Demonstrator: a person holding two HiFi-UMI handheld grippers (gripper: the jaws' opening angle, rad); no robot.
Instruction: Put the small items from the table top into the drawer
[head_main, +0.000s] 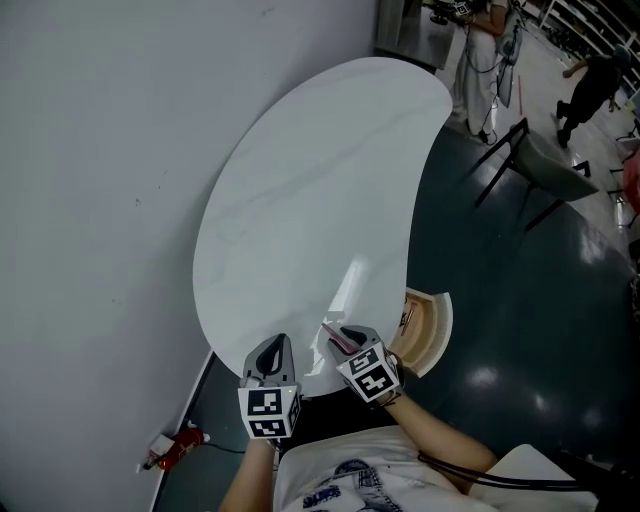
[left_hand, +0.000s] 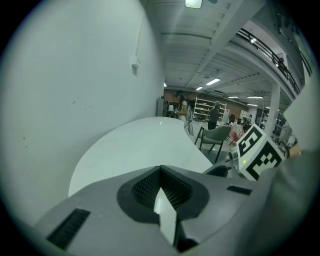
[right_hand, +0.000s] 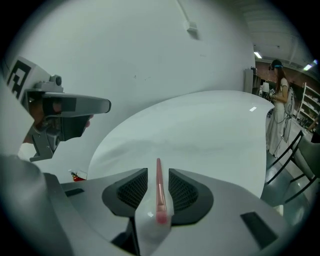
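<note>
No lettering, label or number is legible anywhere in these views.

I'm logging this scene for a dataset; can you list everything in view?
table top: one, white, against the grey wall
drawer: one, tan, open at the table's near edge
brush: one, pink, between the right gripper's jaws
chair: one, grey, on the dark floor
small item: one, red and white, floor by the wall
people: two, far background
left gripper: one, grey, shut, empty
right gripper: one, grey, jaws apart around the brush
</note>
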